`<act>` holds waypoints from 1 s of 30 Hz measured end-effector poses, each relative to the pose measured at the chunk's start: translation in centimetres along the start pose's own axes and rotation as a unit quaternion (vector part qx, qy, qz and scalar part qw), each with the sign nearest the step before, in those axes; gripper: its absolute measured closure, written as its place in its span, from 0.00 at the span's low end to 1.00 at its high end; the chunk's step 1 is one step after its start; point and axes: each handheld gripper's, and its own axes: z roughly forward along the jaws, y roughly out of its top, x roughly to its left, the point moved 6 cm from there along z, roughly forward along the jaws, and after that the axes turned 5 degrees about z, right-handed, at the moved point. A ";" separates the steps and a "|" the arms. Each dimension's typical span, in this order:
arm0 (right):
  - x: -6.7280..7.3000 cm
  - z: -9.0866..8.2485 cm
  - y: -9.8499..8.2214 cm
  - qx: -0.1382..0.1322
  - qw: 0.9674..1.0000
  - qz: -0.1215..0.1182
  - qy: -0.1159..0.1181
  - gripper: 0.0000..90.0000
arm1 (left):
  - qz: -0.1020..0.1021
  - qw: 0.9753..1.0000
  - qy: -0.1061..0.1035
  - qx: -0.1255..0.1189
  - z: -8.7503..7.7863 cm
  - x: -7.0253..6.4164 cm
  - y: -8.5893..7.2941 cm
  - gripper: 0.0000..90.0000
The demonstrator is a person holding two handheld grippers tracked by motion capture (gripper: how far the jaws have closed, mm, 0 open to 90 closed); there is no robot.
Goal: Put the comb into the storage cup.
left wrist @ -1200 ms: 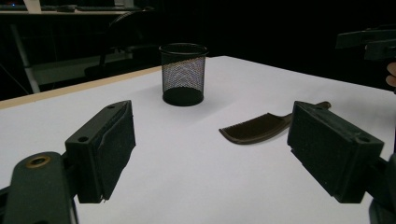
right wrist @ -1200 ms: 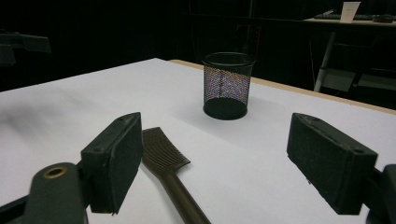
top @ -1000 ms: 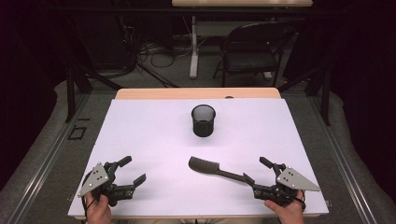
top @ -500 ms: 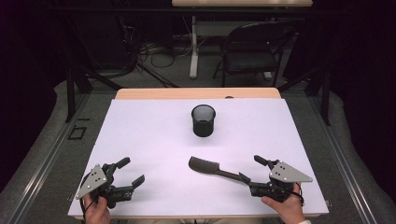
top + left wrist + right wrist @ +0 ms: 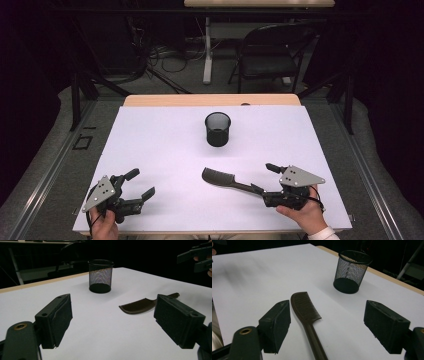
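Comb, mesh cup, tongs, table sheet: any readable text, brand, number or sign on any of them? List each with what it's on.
None readable in any view.
Comb: plain dark plastic, no brand visible.
Mesh pen cup: no label.
White sheet on the table: blank.
Left tongs, right tongs: no markings legible; the grey plates show screw holes, nothing written.

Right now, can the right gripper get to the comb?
Probably yes. The right gripper hangs open right at the comb's handle end, with the handle running between its jaws and no pad touching it. Nothing lies in between; the cup stands farther up the table.
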 end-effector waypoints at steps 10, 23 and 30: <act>0.2 0.8 0.5 0.062 0.998 -0.027 0.018 0.26 | 0.001 1.000 -0.002 0.002 0.1 0.0 -0.1 0.17; 0.4 2.4 0.6 0.158 0.986 -0.053 0.023 0.29 | 0.002 1.000 -0.001 0.006 0.1 0.0 -0.1 0.17; 0.6 3.0 0.9 0.202 0.977 -0.067 0.030 0.30 | 0.004 1.000 -0.001 0.005 0.1 0.0 -0.1 0.17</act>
